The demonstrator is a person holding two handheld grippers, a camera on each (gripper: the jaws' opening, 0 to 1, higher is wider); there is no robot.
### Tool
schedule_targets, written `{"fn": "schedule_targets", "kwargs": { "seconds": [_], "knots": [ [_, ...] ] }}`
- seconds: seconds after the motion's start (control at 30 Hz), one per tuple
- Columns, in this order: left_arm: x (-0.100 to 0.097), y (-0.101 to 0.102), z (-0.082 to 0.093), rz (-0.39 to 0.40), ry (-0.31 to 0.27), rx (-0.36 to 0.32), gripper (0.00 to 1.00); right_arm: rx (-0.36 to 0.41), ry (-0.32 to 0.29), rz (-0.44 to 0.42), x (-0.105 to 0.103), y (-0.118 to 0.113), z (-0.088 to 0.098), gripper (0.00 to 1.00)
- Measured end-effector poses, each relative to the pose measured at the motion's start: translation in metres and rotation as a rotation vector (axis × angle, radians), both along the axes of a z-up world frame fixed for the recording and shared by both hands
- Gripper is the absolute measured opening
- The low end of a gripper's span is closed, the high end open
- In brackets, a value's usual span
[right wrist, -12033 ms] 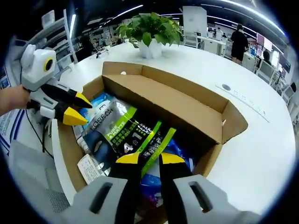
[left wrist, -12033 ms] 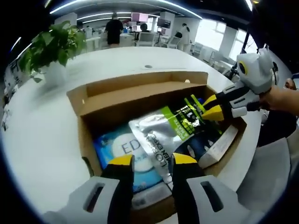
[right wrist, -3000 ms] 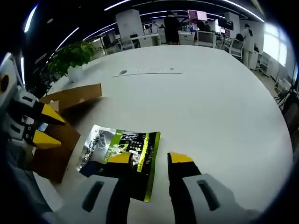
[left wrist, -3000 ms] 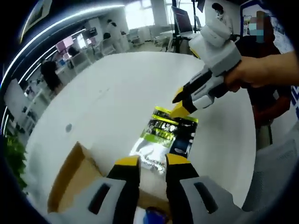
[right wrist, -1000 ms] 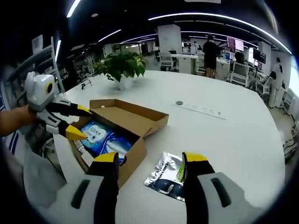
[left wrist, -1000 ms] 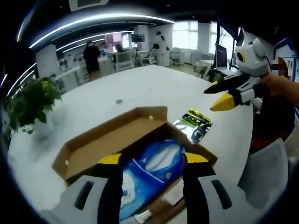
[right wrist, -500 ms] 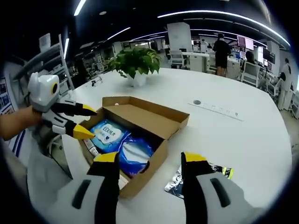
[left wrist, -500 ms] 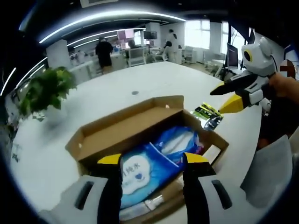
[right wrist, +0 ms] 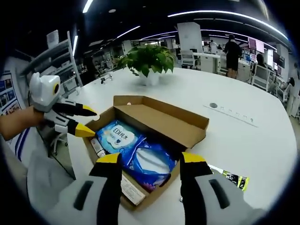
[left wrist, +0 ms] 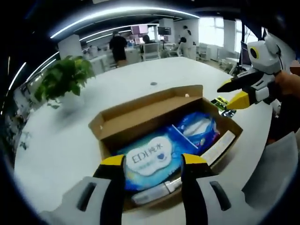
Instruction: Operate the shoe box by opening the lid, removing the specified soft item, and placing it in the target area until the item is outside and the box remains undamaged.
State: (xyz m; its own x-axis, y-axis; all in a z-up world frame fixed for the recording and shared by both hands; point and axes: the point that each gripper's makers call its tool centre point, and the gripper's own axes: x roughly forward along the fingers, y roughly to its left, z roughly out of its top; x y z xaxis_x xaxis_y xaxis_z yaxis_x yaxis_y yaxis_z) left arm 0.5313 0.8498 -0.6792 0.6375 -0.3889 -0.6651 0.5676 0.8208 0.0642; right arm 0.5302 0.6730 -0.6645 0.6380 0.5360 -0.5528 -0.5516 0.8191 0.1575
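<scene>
The left tool (left wrist: 152, 161) has its yellow-tipped jaws spread wide with nothing between them; it hangs above the near edge of the open brown cardboard shoe box (left wrist: 140, 112). In the right gripper view this same tool (right wrist: 86, 121) comes in from the left, held by a hand (right wrist: 16, 122), its tips over the box's left end. The right tool (right wrist: 152, 161) is likewise wide open and holds nothing, poised over the near corner of the box (right wrist: 190, 131); in the left gripper view it (left wrist: 236, 91) sits above the box's right end.

Inside the box lies a light-blue soft pack printed "EDI" (left wrist: 150, 161), and beside it a darker blue soft pack with a white patch (left wrist: 197, 129). A white flat carton (left wrist: 220, 145) rests along the box's edge. The lid flap (left wrist: 154, 101) stands folded back on the far side.

The silver and green soft pouch (left wrist: 222, 108) lies outside the box on the white round bench (left wrist: 61, 140), just past the box's right end; in the right gripper view it (right wrist: 232, 178) rests flat near the box corner. A green potted plant (right wrist: 147, 61) stands farther off on the bench.
</scene>
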Motion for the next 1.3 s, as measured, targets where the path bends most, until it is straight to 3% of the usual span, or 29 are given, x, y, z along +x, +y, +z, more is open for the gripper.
{"fn": "schedule_targets", "kwargs": {
  "seconds": [0.4, 0.57, 0.93, 1.13, 1.3],
  "knots": [
    [0.002, 0.042, 0.000, 0.095, -0.010, 0.025, 0.42, 0.003, -0.002, 0.053, 0.003, 0.030, -0.012, 0.39],
    [-0.001, 0.054, -0.005, 0.133, 0.015, 0.017, 0.36, 0.000, 0.026, 0.072, 0.003, 0.042, -0.023, 0.38],
    [-0.005, 0.073, -0.023, 0.203, 0.062, -0.014, 0.24, 0.009, 0.062, 0.091, 0.008, 0.066, -0.043, 0.33],
    [-0.007, 0.076, -0.031, 0.222, 0.091, -0.035, 0.12, 0.025, 0.079, 0.077, 0.014, 0.074, -0.049, 0.29],
    [-0.008, 0.076, -0.038, 0.228, 0.112, -0.046, 0.08, 0.036, 0.098, 0.080, 0.016, 0.081, -0.055, 0.27]
  ]
}}
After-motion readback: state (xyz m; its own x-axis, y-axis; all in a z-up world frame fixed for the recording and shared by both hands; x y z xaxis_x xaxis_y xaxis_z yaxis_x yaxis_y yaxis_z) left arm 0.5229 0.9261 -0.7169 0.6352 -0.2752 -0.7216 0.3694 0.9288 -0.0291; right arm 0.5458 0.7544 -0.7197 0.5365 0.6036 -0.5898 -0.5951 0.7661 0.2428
